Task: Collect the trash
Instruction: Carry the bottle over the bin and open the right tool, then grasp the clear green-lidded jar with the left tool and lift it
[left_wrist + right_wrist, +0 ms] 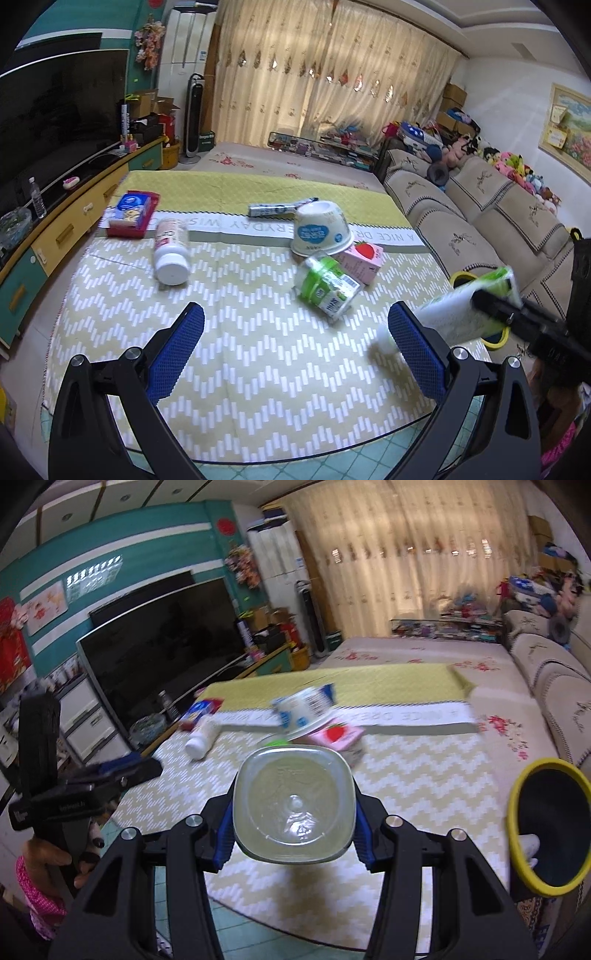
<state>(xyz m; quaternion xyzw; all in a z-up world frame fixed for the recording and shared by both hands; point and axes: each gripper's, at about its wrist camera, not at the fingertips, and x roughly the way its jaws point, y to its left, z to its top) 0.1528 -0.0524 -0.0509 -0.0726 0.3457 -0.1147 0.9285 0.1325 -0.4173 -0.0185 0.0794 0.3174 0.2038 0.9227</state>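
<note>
Right gripper (293, 821): it is clamping a clear plastic bottle with a green-and-white label (293, 808) across its body, base toward the camera, so the bottle is riding level above the worktop.
Bottle seen from the left: the same bottle (461, 314) is hanging past the near right corner of the zigzag-patterned yellow-green cloth (240, 332), probably heading for the bin.
Bin: a black bin with a yellow rim (546, 827) is standing just off the worktop's right edge, mouth tilted toward the gripper for an easy drop.
Left gripper (295, 332): it is hovering wide and empty over the cloth, ready for another piece.
Trash left: a white bottle with a white cap (171, 251), an upturned white paper tub (321, 230), a pink strawberry carton (364, 260) and a small green-labelled jar (327, 286) are lying toward the far side.
Blur: the right view is smeared, so labels are unreadable.
</note>
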